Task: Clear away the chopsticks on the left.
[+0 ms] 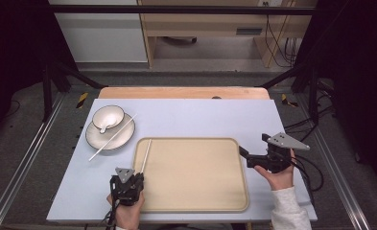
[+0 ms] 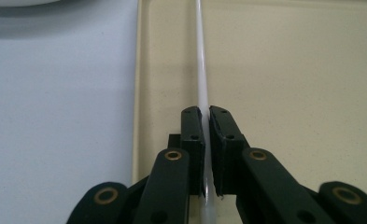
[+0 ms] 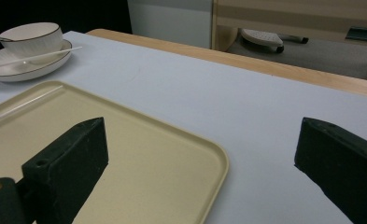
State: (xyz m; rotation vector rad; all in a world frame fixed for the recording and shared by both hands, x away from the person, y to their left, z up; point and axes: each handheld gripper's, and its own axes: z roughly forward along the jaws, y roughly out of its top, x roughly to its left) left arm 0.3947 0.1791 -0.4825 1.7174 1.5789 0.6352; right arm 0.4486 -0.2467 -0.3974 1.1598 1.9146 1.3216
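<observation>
A thin white chopstick (image 1: 146,154) (image 2: 201,70) lies along the left side of the beige tray (image 1: 195,177) (image 2: 288,84). My left gripper (image 1: 139,173) (image 2: 205,114) is shut on its near end, at the tray's front left corner. My right gripper (image 1: 254,144) (image 3: 202,140) hovers open over the tray's right rim (image 3: 214,154), with nothing between its fingers. A second white chopstick (image 1: 113,137) (image 3: 36,57) rests across the plate (image 1: 110,139) (image 3: 27,67) at the back left.
A white bowl (image 1: 108,117) (image 3: 31,37) with a spoon in it stands on the plate. The pale blue table top (image 1: 200,117) ends at a wooden edge (image 1: 183,92) at the back. Black frame posts stand at both back corners.
</observation>
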